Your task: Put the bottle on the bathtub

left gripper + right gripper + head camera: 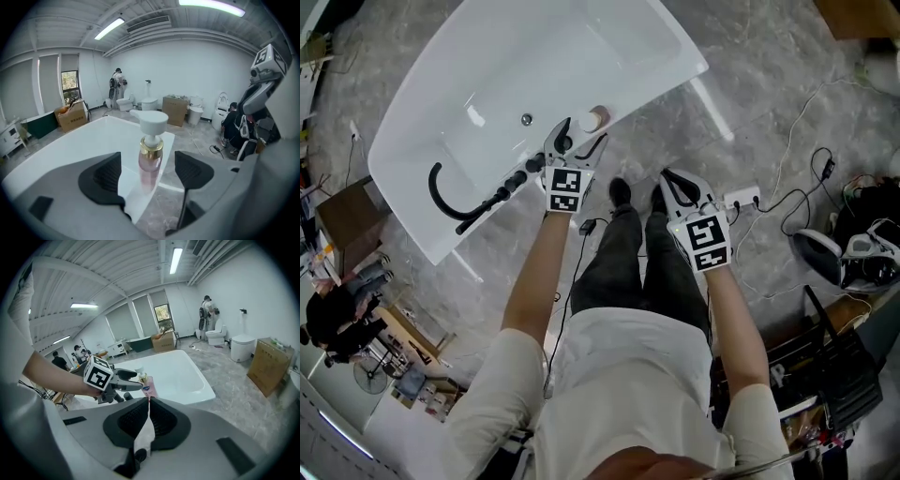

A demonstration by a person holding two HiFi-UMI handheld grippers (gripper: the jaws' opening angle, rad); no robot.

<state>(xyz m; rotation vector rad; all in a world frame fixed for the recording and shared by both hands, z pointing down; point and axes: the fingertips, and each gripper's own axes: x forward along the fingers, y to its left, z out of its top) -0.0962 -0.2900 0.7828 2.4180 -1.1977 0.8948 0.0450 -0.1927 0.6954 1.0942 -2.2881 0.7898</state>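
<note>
A pink bottle (pixel 150 161) with a gold collar and white pump stands upright on the near rim of the white bathtub (pixel 79 143). My left gripper (pixel 148 174) is open, its dark pads either side of the bottle and clear of it. From the head view, the bottle (pixel 594 119) sits at the tub's (pixel 534 56) edge just beyond the left gripper (pixel 583 135). My right gripper (pixel 667 180) hangs over the floor to the right, shut with nothing in it. In the right gripper view its pads (pixel 161 420) meet, and the bottle (pixel 149 388) shows beyond.
A black hand shower and curved hose (pixel 450 199) lie in the tub by the drain (pixel 526 119). A power strip and cables (pixel 741 199) trail on the marble floor at the right. Toilets and cardboard boxes (pixel 176 108) line the far wall, with a person (pixel 116 84) standing there.
</note>
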